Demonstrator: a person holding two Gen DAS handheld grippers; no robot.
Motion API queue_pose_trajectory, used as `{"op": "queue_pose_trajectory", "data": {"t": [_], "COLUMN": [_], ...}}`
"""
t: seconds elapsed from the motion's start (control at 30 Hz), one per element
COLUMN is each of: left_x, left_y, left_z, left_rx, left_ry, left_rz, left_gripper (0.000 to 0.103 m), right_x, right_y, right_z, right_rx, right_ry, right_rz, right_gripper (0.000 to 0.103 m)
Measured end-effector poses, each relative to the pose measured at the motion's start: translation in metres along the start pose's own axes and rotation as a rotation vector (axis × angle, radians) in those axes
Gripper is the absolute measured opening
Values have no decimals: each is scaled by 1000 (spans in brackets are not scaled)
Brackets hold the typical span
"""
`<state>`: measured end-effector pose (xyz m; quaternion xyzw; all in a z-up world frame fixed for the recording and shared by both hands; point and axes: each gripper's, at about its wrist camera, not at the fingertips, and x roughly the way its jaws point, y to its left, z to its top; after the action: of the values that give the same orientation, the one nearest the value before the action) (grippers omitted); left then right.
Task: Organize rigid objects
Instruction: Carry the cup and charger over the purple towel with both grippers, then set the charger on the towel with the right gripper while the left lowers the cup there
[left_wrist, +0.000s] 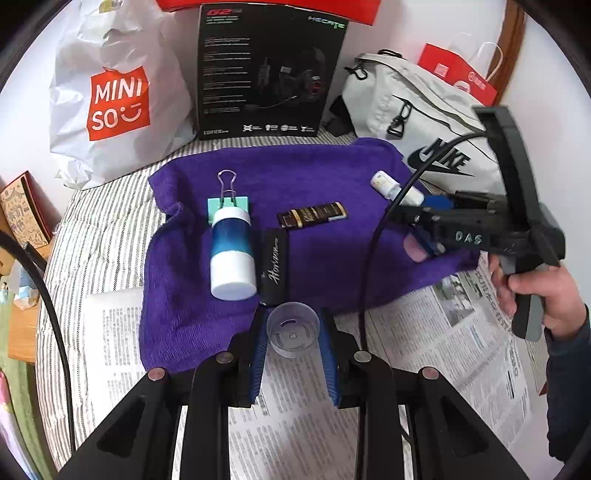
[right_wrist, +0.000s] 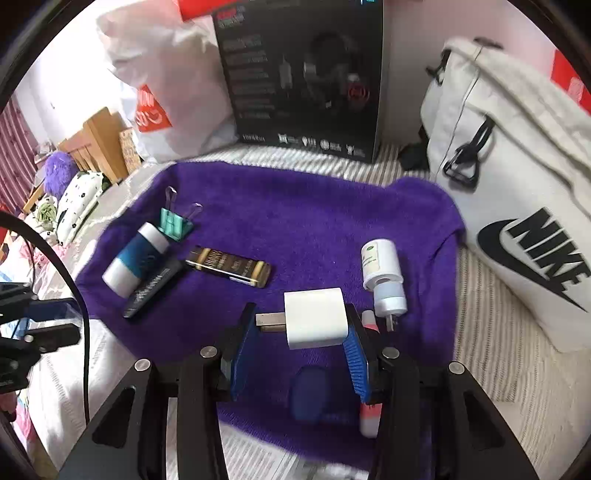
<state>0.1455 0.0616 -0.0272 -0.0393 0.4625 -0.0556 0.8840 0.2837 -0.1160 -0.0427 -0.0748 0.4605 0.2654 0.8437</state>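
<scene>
Left gripper (left_wrist: 293, 334): clenched on a clear plastic cup (left_wrist: 293, 329), held between both blue pads over the six o'clock edge of the purple towel (left_wrist: 317, 173).

Right gripper (right_wrist: 301, 326): jaws spread. A white charger plug (right_wrist: 316, 318) sits between them, against the right pad; the left pad stands clear of its metal prongs. Whether the plug is lifted or lying on the towel cannot be told.

On the towel, right wrist view: a white and blue bottle (right_wrist: 135, 258) at nine o'clock, with a green binder clip (right_wrist: 173, 223) touching its top end. A black case (right_wrist: 153, 288) lies alongside the bottle. A brown and gold bar (right_wrist: 229, 267) lies near centre. A small white spray bottle (right_wrist: 382, 275) lies at three o'clock, just beside the plug.

Newspaper (left_wrist: 480, 332) lies under the towel's near edge.
</scene>
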Motion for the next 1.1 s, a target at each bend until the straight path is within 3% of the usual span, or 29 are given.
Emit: {"op": "queue_pose_trajectory", "data": {"t": [0.33, 0.53, 0.77, 1.1], "left_x": [17, 25, 30, 37], "left_y": [4, 1, -1, -5], "left_z": [14, 20, 23, 31], "left_rx": [7, 17, 29, 28], "left_ry": [23, 32, 44, 52], "left_rz": [-10, -13, -5, -7], "left_gripper": [26, 26, 26, 26], "right_x": [31, 31, 29, 4], "right_y": [0, 1, 1, -2], "right_z": [-4, -5, -6, -5], "right_rx": [-32, -56, -60, -67], "right_ry": [53, 40, 64, 44], "right_rz": [-20, -24, -19, -43], "right_gripper": [45, 46, 61, 63]}}
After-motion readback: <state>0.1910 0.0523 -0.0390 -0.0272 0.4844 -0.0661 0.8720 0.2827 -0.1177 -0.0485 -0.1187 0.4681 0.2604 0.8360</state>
